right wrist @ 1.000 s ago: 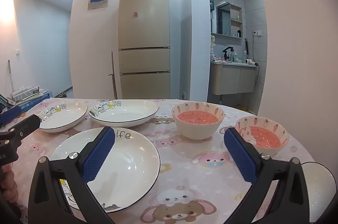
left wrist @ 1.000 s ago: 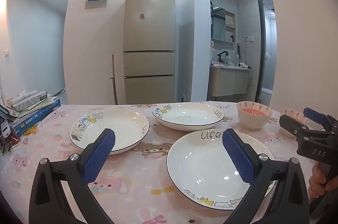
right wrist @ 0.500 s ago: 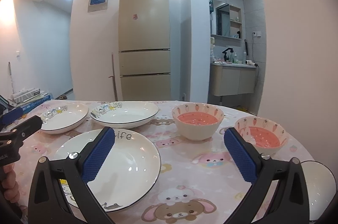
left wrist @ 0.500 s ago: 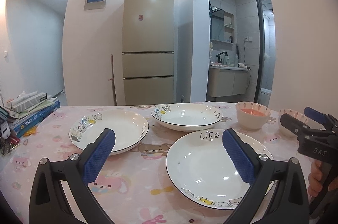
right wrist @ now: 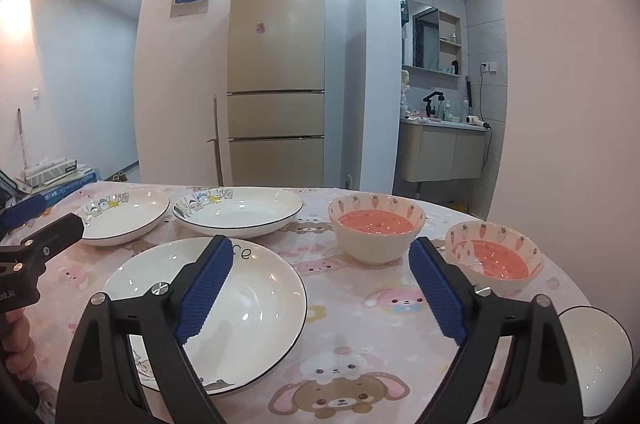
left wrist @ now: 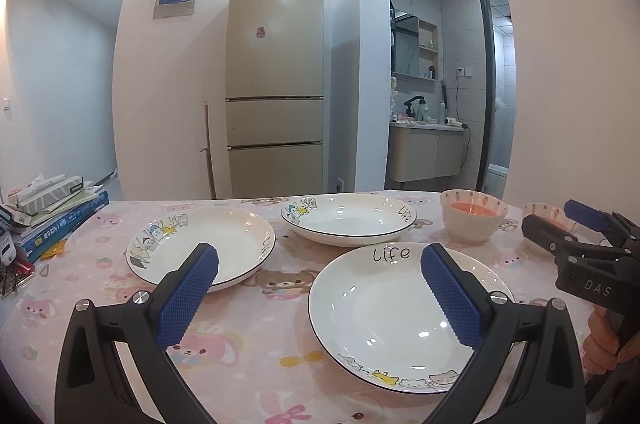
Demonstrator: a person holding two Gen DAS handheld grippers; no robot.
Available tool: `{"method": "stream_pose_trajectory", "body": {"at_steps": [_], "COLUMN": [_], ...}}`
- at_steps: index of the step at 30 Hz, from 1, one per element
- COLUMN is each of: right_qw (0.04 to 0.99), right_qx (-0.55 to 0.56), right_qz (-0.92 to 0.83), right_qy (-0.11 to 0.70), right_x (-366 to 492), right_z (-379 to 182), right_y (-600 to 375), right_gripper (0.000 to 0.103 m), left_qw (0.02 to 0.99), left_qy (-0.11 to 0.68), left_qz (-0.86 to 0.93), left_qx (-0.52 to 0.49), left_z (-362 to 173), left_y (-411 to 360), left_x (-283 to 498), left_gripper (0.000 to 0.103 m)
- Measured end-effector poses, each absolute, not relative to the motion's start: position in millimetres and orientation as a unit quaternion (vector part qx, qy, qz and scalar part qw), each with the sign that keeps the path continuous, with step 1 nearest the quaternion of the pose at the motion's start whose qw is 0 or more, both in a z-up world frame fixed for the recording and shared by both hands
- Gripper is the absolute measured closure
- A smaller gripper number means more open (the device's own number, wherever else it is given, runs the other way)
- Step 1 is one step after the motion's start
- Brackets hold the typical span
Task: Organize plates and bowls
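Note:
Three white cartoon-print plates lie on the pink tablecloth: a near plate marked "Life", a left plate and a far plate. Two pink carrot-print bowls stand to the right: one and another. My left gripper is open and empty above the table, between the left and near plates. My right gripper is open and empty, between the near plate and the bowls.
A stack of books and boxes sits at the table's left edge. A white bowl sits at the near right edge. A fridge stands behind the table, and a washroom opens at the right.
Both grippers have risen slightly and tilted, so the table sits a little lower in both views. The right gripper's jaws have narrowed slightly. Plates and bowls have not moved.

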State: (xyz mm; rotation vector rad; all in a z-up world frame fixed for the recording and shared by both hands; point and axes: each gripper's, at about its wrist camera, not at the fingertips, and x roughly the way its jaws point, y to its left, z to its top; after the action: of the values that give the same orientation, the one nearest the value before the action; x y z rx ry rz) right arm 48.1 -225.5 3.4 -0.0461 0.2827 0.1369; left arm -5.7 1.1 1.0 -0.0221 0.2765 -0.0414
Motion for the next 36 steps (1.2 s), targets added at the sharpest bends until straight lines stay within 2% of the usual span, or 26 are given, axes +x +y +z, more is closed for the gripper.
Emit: {"method": "stream_pose_trajectory", "body": {"at_steps": [3, 6, 9, 36], "right_qw": [0.987, 0.988, 0.988, 0.987], "right_qx": [-0.022, -0.022, -0.02, -0.017], "right_qz": [0.068, 0.063, 0.063, 0.062], "right_qy": [0.141, 0.139, 0.138, 0.148], "right_x": [48.5, 47.2, 46.3, 50.5], "right_z": [3.4, 3.6, 3.8, 2.3], "right_y": [-225.0, -225.3, -225.3, -228.9], "right_gripper": [0.013, 0.004, 0.001, 0.0], "left_qw": [0.99, 0.99, 0.99, 0.99], "left_qy": [0.137, 0.137, 0.138, 0.139], "left_qz": [-0.021, -0.02, -0.023, -0.026], "left_qx": [-0.012, -0.012, -0.013, -0.007], "left_z": [1.0, 1.3, 1.4, 1.8], "left_y": [1.0, 0.5, 0.8, -1.9], "left_x": [-6.5, -6.7, -6.4, -5.9], "left_gripper": [0.0, 0.0, 0.0, 0.0]}}
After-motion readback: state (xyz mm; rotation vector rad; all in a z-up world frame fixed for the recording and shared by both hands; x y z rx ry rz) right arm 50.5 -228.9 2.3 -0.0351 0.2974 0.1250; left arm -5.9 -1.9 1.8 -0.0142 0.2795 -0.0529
